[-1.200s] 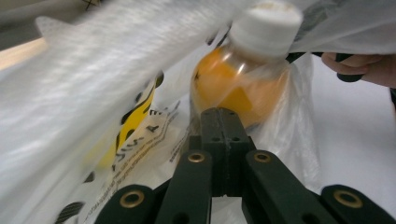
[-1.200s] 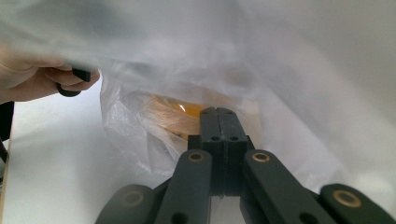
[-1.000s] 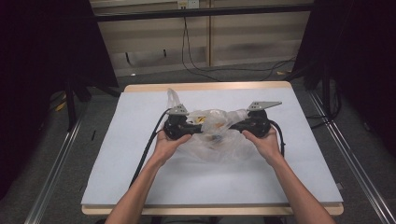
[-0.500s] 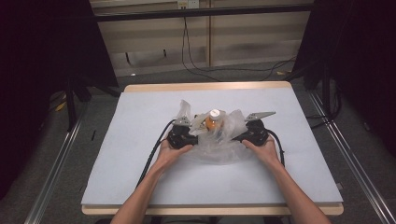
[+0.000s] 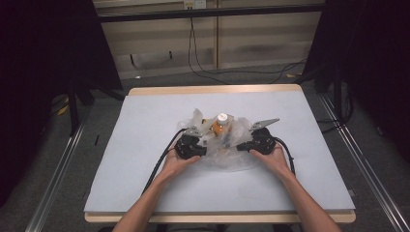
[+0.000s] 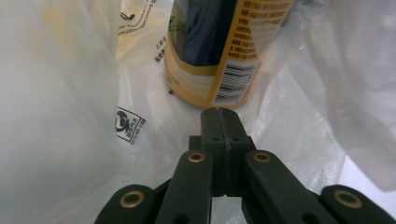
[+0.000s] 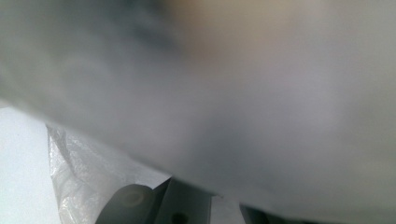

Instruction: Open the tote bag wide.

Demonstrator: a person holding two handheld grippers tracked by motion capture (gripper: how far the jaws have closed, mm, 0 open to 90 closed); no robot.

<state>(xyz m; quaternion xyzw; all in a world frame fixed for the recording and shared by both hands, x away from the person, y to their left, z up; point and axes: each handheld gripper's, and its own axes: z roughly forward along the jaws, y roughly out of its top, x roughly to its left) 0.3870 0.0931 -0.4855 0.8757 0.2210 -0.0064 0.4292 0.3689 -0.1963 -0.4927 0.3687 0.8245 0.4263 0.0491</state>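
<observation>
Bag [image 5: 227,157] sits slumped on the surface [image 5: 145,121] w/ bottle [image 5: 221,124] upright inside. Your left claw [image 6: 222,116] is pressed together, prob. pinching film; right claw [image 5: 251,140] together too, so you're spreading the mouth round it.

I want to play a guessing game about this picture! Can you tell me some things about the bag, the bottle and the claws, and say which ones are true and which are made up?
1. A bottle stands inside the clear plastic bag. True.
2. The bottle's cap is black. False: it is white.
3. The left claw is shut. True.
4. The bag lies on the floor. False: it is on the table.
5. The bottle's label has a barcode. True.
6. The bottle lies flat. False: it stands upright.
</observation>
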